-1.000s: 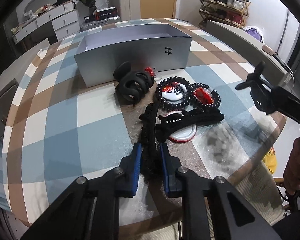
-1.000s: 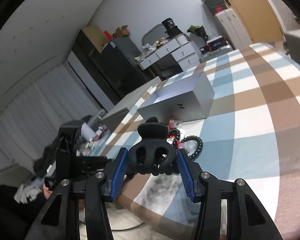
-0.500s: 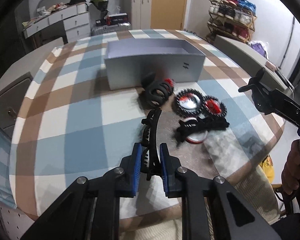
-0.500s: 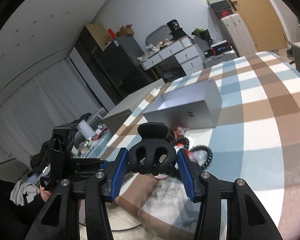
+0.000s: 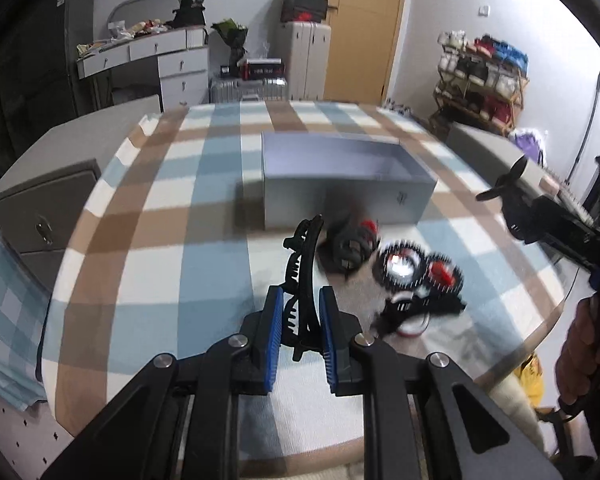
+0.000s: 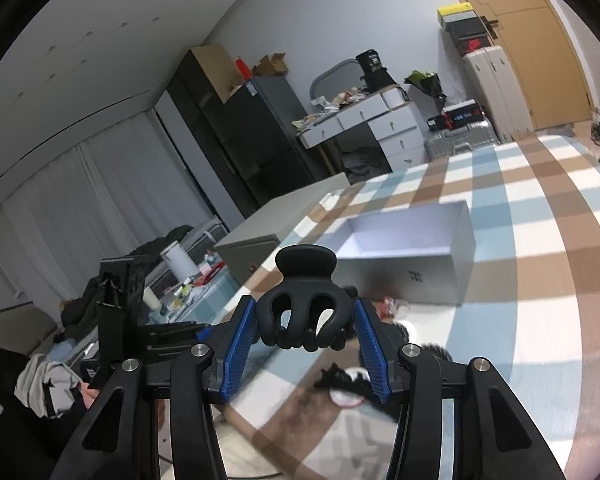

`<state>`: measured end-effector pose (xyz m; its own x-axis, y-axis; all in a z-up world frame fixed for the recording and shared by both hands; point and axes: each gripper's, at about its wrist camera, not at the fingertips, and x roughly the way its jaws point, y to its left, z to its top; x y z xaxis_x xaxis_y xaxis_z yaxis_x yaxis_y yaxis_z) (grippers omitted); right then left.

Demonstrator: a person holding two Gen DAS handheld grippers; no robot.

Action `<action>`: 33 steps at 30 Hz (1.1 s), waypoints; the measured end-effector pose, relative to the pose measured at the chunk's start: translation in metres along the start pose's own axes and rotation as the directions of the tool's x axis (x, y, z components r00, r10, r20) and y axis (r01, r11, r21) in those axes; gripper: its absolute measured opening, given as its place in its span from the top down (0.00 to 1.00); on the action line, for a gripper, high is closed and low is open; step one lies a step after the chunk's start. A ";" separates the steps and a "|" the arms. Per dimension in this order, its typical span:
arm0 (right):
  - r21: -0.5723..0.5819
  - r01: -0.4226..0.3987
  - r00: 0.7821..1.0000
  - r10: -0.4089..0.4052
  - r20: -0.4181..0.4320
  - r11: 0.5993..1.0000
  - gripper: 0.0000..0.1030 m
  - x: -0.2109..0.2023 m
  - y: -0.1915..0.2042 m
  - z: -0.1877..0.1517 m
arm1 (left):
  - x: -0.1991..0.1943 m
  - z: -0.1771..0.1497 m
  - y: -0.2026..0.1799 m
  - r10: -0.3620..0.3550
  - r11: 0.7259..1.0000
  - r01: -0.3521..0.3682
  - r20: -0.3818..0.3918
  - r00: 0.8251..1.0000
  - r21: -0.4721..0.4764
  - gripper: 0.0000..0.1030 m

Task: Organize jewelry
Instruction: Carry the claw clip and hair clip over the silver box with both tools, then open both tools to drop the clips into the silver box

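Note:
My left gripper [image 5: 299, 322] is shut on a long black toothed hair clip [image 5: 305, 264], held above the checked tablecloth. My right gripper [image 6: 304, 334] is shut on a round black claw clip [image 6: 305, 304], also lifted off the table; it shows at the right edge of the left wrist view [image 5: 540, 212]. An open grey box [image 5: 340, 184] [image 6: 412, 248] stands beyond both, its white inside bare. In front of it lie another black claw clip [image 5: 350, 242], two black bead bracelets around red-and-white badges [image 5: 418, 272] and a black clip on a white disc [image 5: 416, 312].
The round table [image 5: 148, 240] carries a blue, brown and white checked cloth. Grey cabinets [image 5: 40, 200] flank it left and right. A person's hand [image 5: 584, 344] holds the right gripper's handle. Drawers, suitcases and a shoe rack stand behind.
Both grippers have risen off the table with their clips and tilted up toward the box. The long clip, which lay on the cloth a second ago, now hangs in the left gripper.

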<state>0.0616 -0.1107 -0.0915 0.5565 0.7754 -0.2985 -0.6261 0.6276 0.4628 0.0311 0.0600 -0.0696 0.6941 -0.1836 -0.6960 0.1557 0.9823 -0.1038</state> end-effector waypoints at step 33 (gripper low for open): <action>-0.016 0.166 0.973 -0.167 -0.161 0.986 0.52 0.103 -0.074 0.074 | 0.103 0.098 -0.022 -0.179 0.961 0.196 -0.101 0.979 0.193 0.87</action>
<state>0.2057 -0.0827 -0.0951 0.5577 0.6611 -0.5019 -0.5338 0.7487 0.3931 0.1684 0.0160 -0.0693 0.5805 -0.3522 -0.7342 0.4217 0.9013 -0.0990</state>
